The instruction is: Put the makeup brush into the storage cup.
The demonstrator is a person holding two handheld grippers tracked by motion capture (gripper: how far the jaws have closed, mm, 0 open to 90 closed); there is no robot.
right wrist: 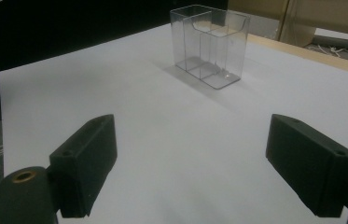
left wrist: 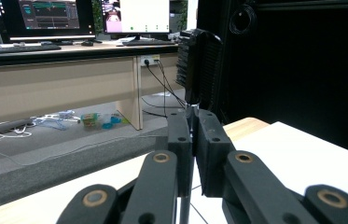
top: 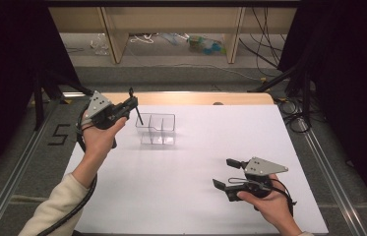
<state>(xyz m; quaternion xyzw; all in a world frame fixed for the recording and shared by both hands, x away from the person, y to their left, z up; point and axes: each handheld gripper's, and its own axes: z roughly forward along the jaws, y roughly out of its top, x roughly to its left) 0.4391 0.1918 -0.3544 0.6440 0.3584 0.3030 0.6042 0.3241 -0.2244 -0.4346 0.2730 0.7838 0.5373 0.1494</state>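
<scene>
Clear plastic catches the eye first: a small transparent box with inner dividers stands upright on the white sheet covering the desk, in the upper middle of the high view. In the right gripper view the same box sits toward the top centre, with nothing visible inside it.

The left gripper is held up in the upper left of the high view, just left of the box and apart from it. Its jaws are pressed together on a thin black comb-like tool with a ribbed head; in the left gripper view the ribbed head stands above the closed jaws, and in the high view the slim stem slants down toward the box's left edge.

The right gripper sits low in the lower right of the high view, well apart from the box, its jaws spread wide with nothing between them. In the right gripper view the two black jaws frame bare white sheet.

Beyond the desk, wooden furniture legs and loose cables lie on the grey floor.
</scene>
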